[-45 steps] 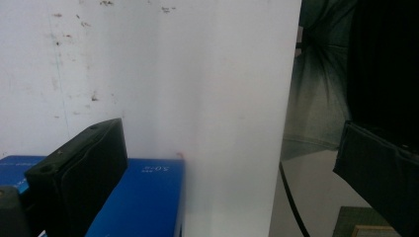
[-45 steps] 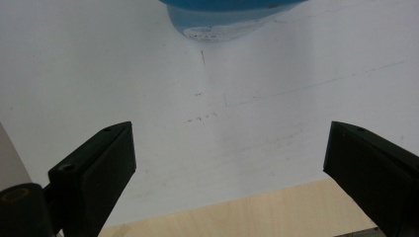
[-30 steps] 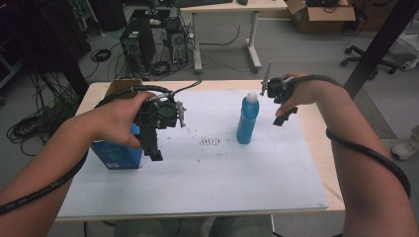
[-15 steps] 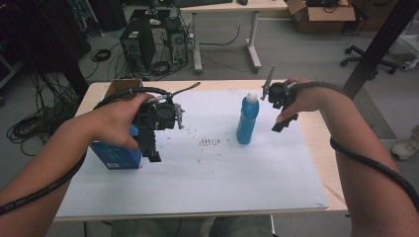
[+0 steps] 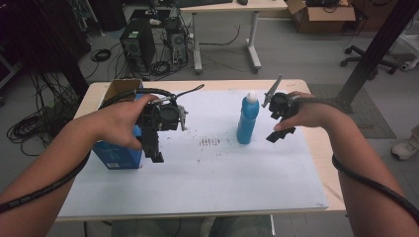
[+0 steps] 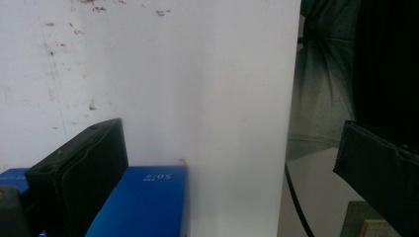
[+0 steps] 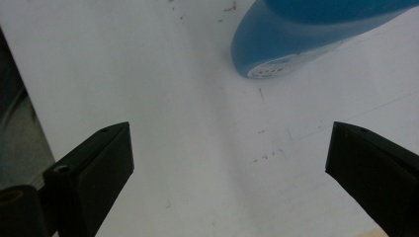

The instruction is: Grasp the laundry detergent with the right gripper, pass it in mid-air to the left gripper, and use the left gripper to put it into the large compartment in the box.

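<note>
Toward the table's [image 5: 316,148] left edge, the left gripper [image 5: 154,148] hangs over the blue box [image 5: 116,157], jaws spread wide and empty, the box just beside one jaw, seemingly lined up for a grasp; farther back, near the right edge, the right gripper [image 5: 279,123], likewise released, hovers just right of the upright blue bottle [image 5: 246,120], apart from it; the bottle stands mid-table, presumably kept within both hands' reach.
</note>
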{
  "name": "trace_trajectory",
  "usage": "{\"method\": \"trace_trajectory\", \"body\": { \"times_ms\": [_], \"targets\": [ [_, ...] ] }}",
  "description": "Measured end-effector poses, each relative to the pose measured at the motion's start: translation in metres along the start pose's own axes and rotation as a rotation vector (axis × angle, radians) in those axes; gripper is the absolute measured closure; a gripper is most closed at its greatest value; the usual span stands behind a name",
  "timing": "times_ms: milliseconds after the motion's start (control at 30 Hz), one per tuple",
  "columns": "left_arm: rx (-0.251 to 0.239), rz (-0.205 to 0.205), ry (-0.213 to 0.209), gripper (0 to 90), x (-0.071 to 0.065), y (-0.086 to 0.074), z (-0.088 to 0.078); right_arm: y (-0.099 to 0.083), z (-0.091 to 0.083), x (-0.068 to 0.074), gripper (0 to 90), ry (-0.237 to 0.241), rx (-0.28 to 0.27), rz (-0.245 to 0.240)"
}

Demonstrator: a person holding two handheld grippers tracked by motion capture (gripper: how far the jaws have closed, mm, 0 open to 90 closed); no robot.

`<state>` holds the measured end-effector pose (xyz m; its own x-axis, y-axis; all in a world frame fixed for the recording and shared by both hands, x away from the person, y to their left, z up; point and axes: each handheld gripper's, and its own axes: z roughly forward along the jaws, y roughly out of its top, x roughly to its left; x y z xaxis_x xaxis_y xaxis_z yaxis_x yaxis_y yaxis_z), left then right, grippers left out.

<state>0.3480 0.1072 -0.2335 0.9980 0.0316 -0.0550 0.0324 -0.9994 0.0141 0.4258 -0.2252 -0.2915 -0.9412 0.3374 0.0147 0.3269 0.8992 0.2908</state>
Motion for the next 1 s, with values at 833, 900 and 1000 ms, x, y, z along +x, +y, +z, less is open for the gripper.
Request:
{"method": "trace_trajectory", "body": {
  "times_ms": [833, 900, 1000],
  "targets": [
    [-0.009, 0.009, 0.002, 0.2, -0.001, -0.002, 0.005, -0.022, 0.044, 0.027, 3.7, -0.110, -0.244, 0.290],
    [-0.012, 0.011, 0.008, 0.2, -0.001, -0.002, 0.005, -0.023, 0.045, 0.028, 3.6, -0.126, -0.266, 0.312],
    [-0.016, 0.014, 0.012, 0.2, -0.002, -0.002, 0.004, -0.025, 0.050, 0.032, 3.5, -0.156, -0.318, 0.362]
  ]
}}
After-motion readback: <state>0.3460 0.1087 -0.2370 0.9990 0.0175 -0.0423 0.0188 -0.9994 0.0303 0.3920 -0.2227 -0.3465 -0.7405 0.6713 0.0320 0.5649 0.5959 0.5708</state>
